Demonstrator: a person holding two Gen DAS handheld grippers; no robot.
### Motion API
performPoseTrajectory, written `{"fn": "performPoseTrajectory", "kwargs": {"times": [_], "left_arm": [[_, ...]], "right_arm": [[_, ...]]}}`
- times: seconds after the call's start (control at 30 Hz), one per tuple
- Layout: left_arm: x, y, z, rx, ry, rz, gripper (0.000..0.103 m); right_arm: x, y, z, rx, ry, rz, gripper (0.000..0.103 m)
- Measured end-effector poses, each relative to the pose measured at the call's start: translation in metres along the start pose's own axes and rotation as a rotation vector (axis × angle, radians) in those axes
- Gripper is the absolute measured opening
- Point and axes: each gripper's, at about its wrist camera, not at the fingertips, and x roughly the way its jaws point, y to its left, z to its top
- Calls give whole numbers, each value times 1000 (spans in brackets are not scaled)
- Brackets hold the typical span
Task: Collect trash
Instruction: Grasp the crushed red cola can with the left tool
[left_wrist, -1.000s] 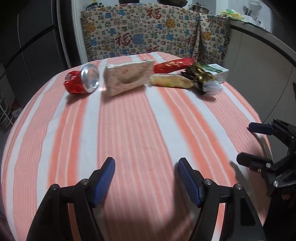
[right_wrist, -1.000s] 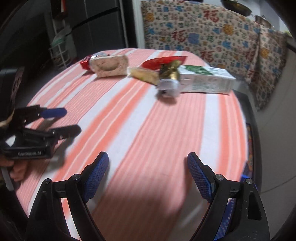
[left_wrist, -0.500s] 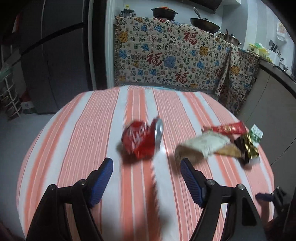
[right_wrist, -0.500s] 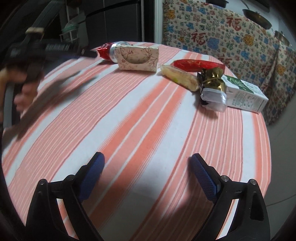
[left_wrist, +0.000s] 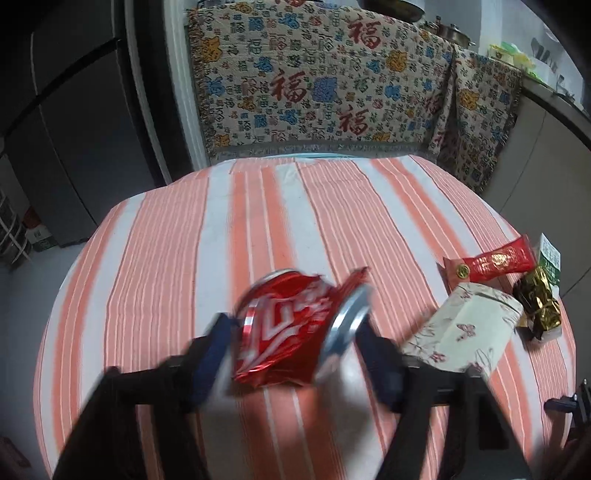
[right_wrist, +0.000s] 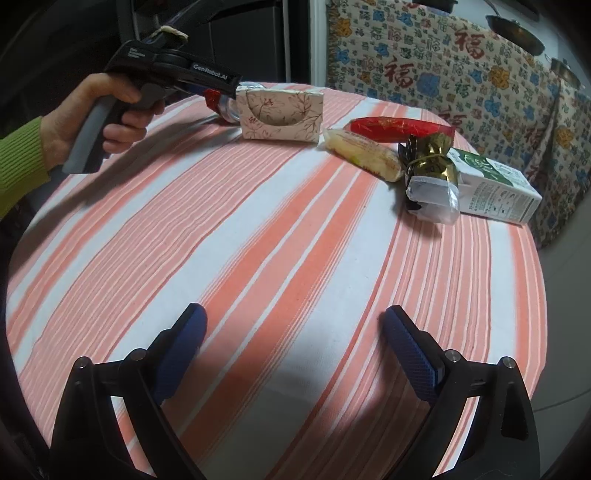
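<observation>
Left gripper (left_wrist: 291, 350) newly at crushed can (left_wrist: 295, 328), fingers (left_wrist: 210, 354) narrowing.

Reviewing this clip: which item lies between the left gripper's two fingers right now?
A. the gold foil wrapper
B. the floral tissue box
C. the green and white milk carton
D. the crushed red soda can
D. In the left wrist view the crushed red soda can sits between the blurred blue pads of the left gripper, whose jaws have just been closing; the floral tissue box lies apart to the right.

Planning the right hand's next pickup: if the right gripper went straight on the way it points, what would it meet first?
Likely the bare striped tablecloth; the right gripper is open and empty.
</observation>
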Motion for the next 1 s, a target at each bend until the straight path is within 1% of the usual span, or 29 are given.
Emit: {"fn": "performPoseTrajectory", "kwargs": {"times": [0.07, 0.13, 0.23, 0.3, 0.37, 0.47, 0.53, 0.6, 0.67, 0.73, 0.87, 0.93, 1.0], "left_arm": [[-3, 6, -3, -28, -16, -6, 58], [-8, 10, -9, -48, -23, 8, 58], [-25, 9, -32, -82, -7, 44, 59], [-40, 0, -53, -87, 4, 36, 60], [-54, -14, -73, -76, 22, 18, 61], [-74, -33, -102, -31, 30, -9, 69], [-85, -41, -115, -7, 30, -21, 71], [-89, -43, -119, 13, 39, -28, 72], [-89, -40, -118, 30, 39, 0, 72], [-89, -31, -112, 22, 30, 29, 72], [-91, -20, -94, 6, 4, 10, 72], [-95, -20, -86, 13, -15, -19, 73], [-95, -22, -79, 28, -16, -66, 82]], "right_arm": [[0, 1, 0, -1, 1, 1, 98], [0, 1, -1, -1, 2, 1, 98], [-1, 1, 0, -1, 2, 2, 98], [-1, 1, 0, -2, 2, 1, 98], [-1, 1, 0, -1, 2, 1, 98], [-1, 1, 0, -1, 2, 0, 98], [-1, 1, 0, -1, 2, 1, 98], [-1, 1, -1, -1, 2, 1, 98], [-1, 1, -1, -2, 2, 1, 98], [-1, 1, -1, -2, 3, 2, 98], [-1, 1, 0, -1, 4, 4, 99], [-1, 1, 0, -1, 4, 7, 99], [-1, 0, 0, -1, 5, 9, 99]]}}
